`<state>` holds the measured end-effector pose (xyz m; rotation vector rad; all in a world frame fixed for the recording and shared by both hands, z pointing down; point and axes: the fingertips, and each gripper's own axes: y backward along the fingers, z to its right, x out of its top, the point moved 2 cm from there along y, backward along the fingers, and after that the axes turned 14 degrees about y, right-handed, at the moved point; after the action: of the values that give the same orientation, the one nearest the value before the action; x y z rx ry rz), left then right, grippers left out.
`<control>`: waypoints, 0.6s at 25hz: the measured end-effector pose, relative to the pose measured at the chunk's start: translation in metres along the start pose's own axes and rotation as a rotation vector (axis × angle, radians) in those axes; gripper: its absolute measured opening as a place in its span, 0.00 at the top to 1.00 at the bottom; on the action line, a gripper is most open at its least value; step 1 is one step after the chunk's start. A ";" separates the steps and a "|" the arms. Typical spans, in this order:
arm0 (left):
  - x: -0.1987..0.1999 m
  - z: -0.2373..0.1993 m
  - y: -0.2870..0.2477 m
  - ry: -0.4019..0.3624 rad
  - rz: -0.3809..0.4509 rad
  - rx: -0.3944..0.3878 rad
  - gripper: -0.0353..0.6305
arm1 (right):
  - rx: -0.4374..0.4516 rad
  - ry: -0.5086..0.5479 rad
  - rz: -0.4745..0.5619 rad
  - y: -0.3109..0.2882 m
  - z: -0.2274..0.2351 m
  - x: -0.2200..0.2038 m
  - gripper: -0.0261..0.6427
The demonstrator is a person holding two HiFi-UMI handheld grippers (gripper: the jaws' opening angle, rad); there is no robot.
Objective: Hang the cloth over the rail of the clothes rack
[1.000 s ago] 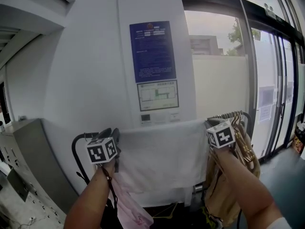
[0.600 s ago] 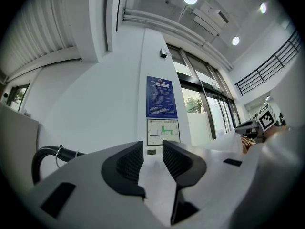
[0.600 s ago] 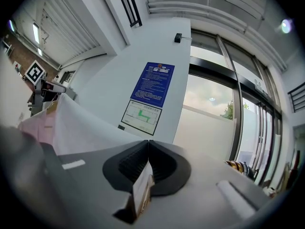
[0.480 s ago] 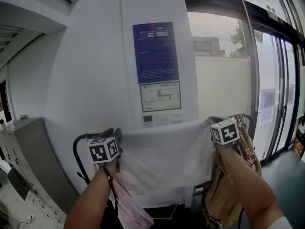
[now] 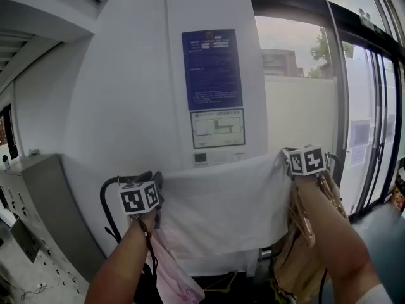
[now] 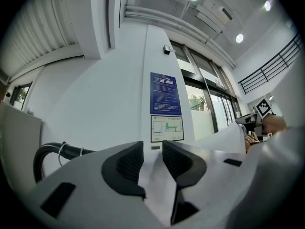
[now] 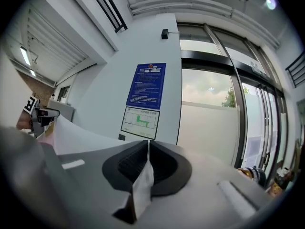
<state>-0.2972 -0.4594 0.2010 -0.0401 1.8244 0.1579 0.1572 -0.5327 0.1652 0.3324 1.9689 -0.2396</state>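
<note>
A white cloth (image 5: 221, 208) hangs spread between my two grippers, in front of the clothes rack's black rail (image 5: 111, 183). My left gripper (image 5: 155, 181) holds the cloth's upper left corner beside the rail's bend; in the left gripper view (image 6: 152, 149) cloth (image 6: 155, 185) fills the gap between the pads. My right gripper (image 5: 288, 156) holds the upper right corner higher up. Its jaws (image 7: 148, 149) are opening slightly, but the pads still pinch a fold of cloth (image 7: 142, 185). The cloth hides the rail's middle.
Hangers with tan garments (image 5: 316, 220) crowd the rail's right end under my right arm. A pink garment (image 5: 171, 271) hangs below my left arm. A white wall with a blue notice (image 5: 212, 68) is behind, a grey cabinet (image 5: 31, 201) at left, glass doors (image 5: 373, 125) at right.
The right gripper has gone up and to the right, lifting the cloth's right corner and pulling its top edge tauter. The left gripper has stayed in place.
</note>
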 end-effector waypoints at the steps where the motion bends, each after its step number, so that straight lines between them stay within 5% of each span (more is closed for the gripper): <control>1: -0.001 0.000 0.000 0.000 -0.001 0.000 0.76 | 0.000 -0.004 0.001 0.000 0.002 0.000 0.94; 15: -0.002 -0.012 0.016 0.008 0.031 0.010 0.76 | 0.004 -0.022 0.035 0.021 -0.001 -0.019 0.91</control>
<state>-0.3098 -0.4451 0.2072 -0.0053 1.8347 0.1714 0.1706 -0.5147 0.1831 0.3652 1.9394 -0.2239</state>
